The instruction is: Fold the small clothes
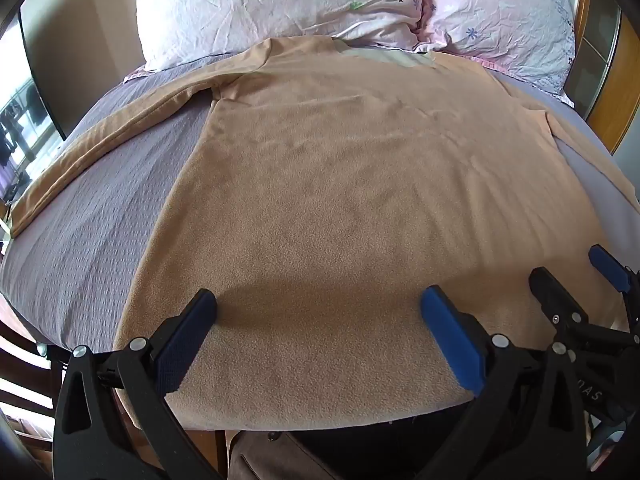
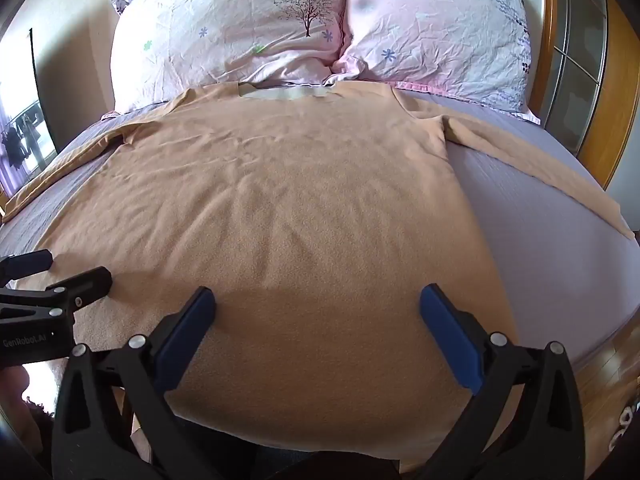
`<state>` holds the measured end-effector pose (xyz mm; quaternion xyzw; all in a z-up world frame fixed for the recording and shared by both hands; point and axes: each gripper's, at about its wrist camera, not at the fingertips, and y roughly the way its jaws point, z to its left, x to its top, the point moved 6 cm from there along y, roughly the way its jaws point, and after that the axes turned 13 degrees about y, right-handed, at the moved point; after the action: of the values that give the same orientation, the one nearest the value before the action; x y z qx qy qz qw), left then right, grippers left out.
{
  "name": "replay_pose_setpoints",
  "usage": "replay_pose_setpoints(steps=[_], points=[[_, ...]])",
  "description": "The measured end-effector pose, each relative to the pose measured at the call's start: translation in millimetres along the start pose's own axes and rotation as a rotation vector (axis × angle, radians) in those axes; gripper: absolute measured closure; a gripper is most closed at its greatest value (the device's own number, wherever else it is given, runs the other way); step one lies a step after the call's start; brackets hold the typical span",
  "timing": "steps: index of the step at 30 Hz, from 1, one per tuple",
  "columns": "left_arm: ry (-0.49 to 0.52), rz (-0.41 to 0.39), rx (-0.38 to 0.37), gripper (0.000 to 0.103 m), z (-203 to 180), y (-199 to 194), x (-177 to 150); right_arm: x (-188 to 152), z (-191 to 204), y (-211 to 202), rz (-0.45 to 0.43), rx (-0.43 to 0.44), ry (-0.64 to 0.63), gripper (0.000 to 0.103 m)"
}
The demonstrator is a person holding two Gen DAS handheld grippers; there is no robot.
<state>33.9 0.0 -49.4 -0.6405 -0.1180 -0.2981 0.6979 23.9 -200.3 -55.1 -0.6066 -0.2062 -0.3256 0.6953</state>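
Observation:
A tan long-sleeved shirt (image 1: 340, 184) lies flat on the bed, collar toward the pillows, both sleeves spread outward; it also shows in the right wrist view (image 2: 304, 208). My left gripper (image 1: 318, 304) is open and empty, just above the shirt's bottom hem on its left half. My right gripper (image 2: 318, 304) is open and empty above the hem on the right half. Each gripper shows in the other's view: the right gripper (image 1: 576, 272) at the right edge, the left gripper (image 2: 60, 270) at the left edge.
The bed has a grey-lilac sheet (image 1: 92, 220), also seen to the right of the shirt (image 2: 540, 232). Two pink floral pillows (image 2: 240, 32) lie at the head. A wooden headboard (image 2: 616, 92) stands on the right. A window (image 1: 16, 120) is at the left.

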Motion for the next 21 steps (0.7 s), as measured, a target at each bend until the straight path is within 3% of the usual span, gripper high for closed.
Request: replay_pose_setpoints(steps=[21], points=[[0.000,-0.006,0.001,0.001,0.1,-0.3,0.4,0.1,-1.3,-0.6,0.000,0.000,-0.002,0.002]])
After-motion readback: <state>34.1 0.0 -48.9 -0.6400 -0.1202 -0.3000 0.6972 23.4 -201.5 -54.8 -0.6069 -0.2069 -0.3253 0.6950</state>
